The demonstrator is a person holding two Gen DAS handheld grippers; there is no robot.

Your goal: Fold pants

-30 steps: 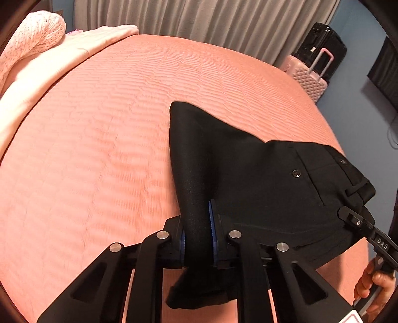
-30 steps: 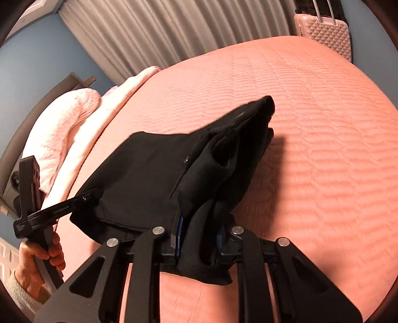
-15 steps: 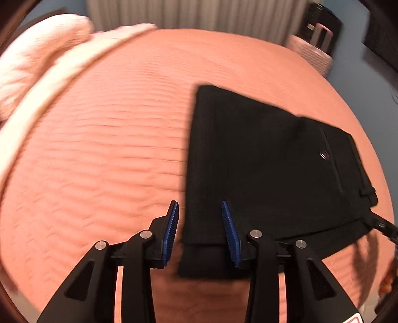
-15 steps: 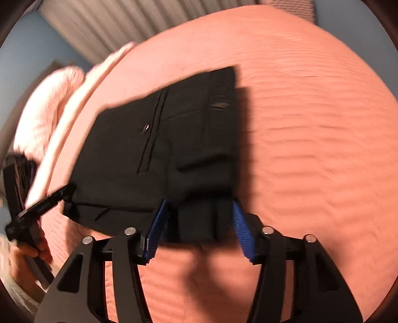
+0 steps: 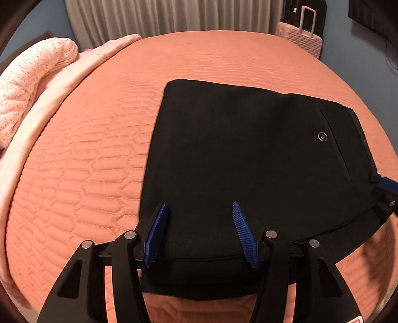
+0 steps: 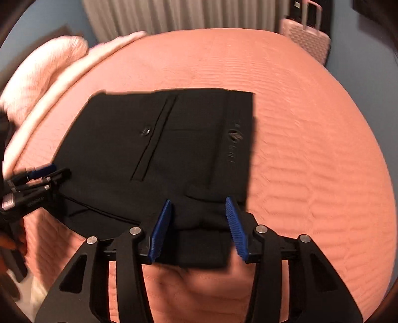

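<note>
The black pants (image 5: 248, 159) lie folded into a flat rectangle on the salmon quilted bed (image 5: 74, 174), back pocket button up. They also show in the right wrist view (image 6: 161, 149). My left gripper (image 5: 200, 211) is open, its blue pads spread over the near edge of the pants, holding nothing. My right gripper (image 6: 197, 206) is open over the waistband end, also empty. The right gripper's tip shows at the right edge of the left wrist view (image 5: 386, 191); the left gripper shows at the left edge of the right wrist view (image 6: 37, 176).
A pale pink blanket and speckled pillow (image 5: 29, 82) lie along the bed's left side. A pink suitcase (image 5: 302, 37) stands by the grey curtain (image 5: 174, 17) at the far right. The bed (image 6: 311, 149) spreads wide around the pants.
Both grippers were shut on lifted pants fabric a second ago. They opened and let it drop; the pants now lie flat, and both grippers have drawn back slightly.
</note>
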